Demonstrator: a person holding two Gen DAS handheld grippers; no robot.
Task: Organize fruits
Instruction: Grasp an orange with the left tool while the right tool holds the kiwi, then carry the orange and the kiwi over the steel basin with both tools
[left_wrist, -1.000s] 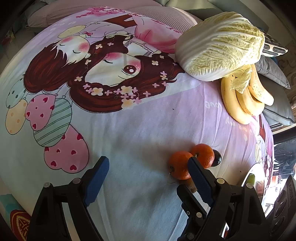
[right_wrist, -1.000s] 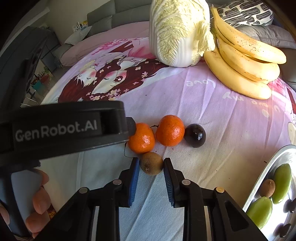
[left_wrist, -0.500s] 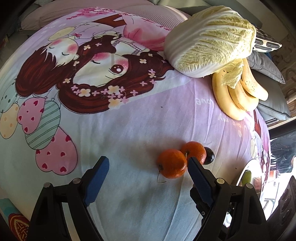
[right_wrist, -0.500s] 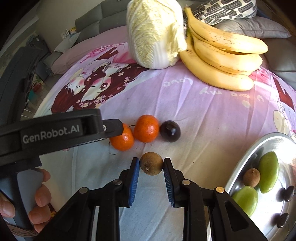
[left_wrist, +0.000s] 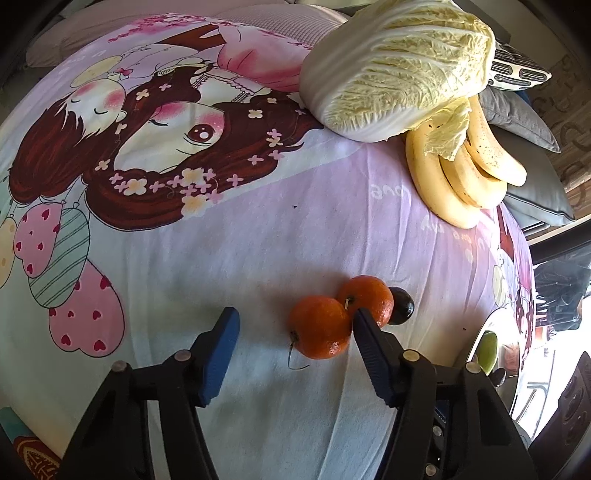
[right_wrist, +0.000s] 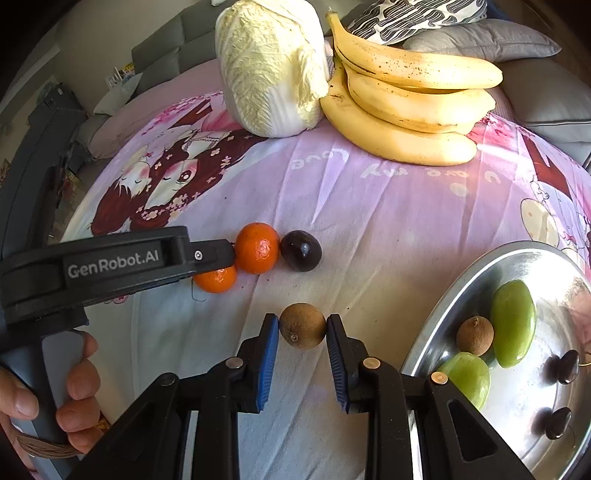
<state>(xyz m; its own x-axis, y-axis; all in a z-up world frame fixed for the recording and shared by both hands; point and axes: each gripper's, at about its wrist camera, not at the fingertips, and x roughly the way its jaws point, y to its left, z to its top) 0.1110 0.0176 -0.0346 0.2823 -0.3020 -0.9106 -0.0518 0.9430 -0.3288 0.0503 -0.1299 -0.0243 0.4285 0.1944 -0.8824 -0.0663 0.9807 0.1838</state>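
A: What is being shown at the far left of the right wrist view?

B: The left gripper's handle is being held by a hand (right_wrist: 44, 391), and its black body is being stretched over the near orange (right_wrist: 216, 278). In its own view the left gripper (left_wrist: 295, 325) is being closed: the near orange (left_wrist: 320, 326) is lying between the blue pads (left_wrist: 369, 354), nearer the right one, and is not yet being pressed.

A: And beside it?

B: A second orange (right_wrist: 257, 247) is being touched by the first, and a dark plum (right_wrist: 301, 250) is lying just beside that, all on the printed bedsheet (right_wrist: 388, 206).

A: What is being gripped in the middle?

B: A brown kiwi (right_wrist: 303, 325) is being clenched by the right gripper (right_wrist: 302, 332), its pads pressed on both sides, above the sheet.

A: Further right?

B: A metal tray (right_wrist: 461, 280) is being filled: two green fruits (right_wrist: 512, 323), a brown fruit (right_wrist: 474, 336) and dark ones are lying in it. Behind, a cabbage (right_wrist: 271, 66) and bananas (right_wrist: 406, 110) are resting together.
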